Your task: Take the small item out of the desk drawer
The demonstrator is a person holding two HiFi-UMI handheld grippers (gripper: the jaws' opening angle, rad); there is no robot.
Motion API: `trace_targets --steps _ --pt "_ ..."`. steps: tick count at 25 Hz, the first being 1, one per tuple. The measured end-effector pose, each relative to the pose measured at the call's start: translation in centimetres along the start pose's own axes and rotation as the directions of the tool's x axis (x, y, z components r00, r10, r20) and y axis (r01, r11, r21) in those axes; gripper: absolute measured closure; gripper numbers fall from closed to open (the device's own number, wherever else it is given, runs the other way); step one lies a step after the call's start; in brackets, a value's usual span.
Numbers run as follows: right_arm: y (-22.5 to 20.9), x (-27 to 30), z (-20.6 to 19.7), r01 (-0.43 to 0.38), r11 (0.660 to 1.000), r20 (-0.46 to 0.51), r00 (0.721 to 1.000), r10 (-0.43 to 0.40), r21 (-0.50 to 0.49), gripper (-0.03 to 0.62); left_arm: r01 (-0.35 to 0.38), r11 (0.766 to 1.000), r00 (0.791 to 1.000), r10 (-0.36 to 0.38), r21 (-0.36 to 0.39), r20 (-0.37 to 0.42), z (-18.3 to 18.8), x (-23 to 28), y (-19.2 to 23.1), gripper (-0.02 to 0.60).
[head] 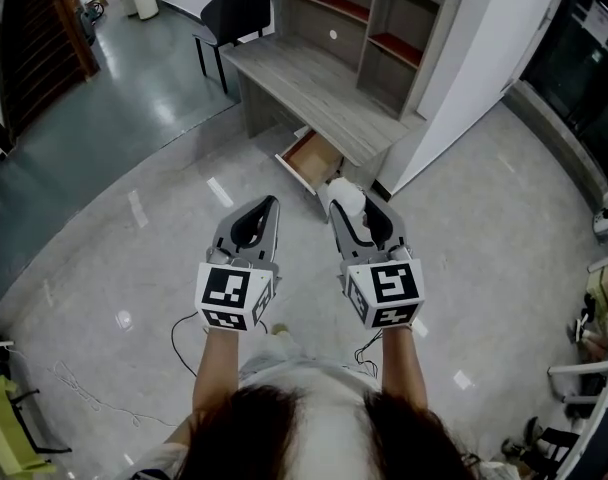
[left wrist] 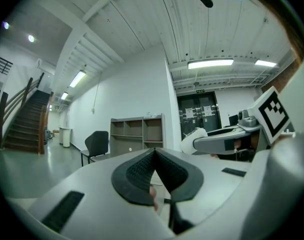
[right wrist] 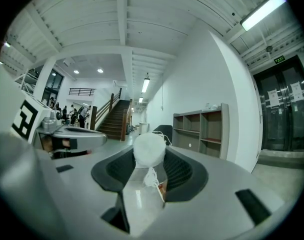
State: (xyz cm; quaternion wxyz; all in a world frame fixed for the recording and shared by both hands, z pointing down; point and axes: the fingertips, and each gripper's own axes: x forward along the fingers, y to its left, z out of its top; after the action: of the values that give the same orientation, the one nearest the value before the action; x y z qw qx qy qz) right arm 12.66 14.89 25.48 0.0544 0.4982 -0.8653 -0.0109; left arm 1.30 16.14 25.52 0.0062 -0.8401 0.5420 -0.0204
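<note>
the left gripper point(head: 270, 204) has its jaws pressed together, nothing between them, and hangs over the grey floor point(head: 134, 228). ahead of it, the desk drawer point(head: 309, 158) stands pulled out beneath the wooden desk point(head: 314, 93); the part of its inside that shows looks bare. the right gripper point(head: 356, 206) clamps the small white round item point(right wrist: 149, 149) at its jaw tips, loose threads dangling below it, well apart from the drawer. by my reading, the taking-out is done: the item is out and held clear of the desk. what may be left is setting it down and perhaps shutting the drawer.
</note>
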Motion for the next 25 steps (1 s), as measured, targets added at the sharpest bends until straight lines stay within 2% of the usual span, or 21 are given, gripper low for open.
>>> trace_targets --steps 15,25 --pt "-1.7 -7.8 -0.7 -0.02 1.0 0.008 1.0 0.02 0.005 0.408 -0.02 1.0 1.0 0.02 -0.007 -0.012 0.0 -3.0 -6.9 0.569" --pt "-2.5 -10.6 -1.3 -0.037 0.999 0.009 0.999 0.037 -0.008 0.408 -0.022 1.0 1.0 0.022 -0.007 -0.022 -0.4 -4.0 -10.1 0.569"
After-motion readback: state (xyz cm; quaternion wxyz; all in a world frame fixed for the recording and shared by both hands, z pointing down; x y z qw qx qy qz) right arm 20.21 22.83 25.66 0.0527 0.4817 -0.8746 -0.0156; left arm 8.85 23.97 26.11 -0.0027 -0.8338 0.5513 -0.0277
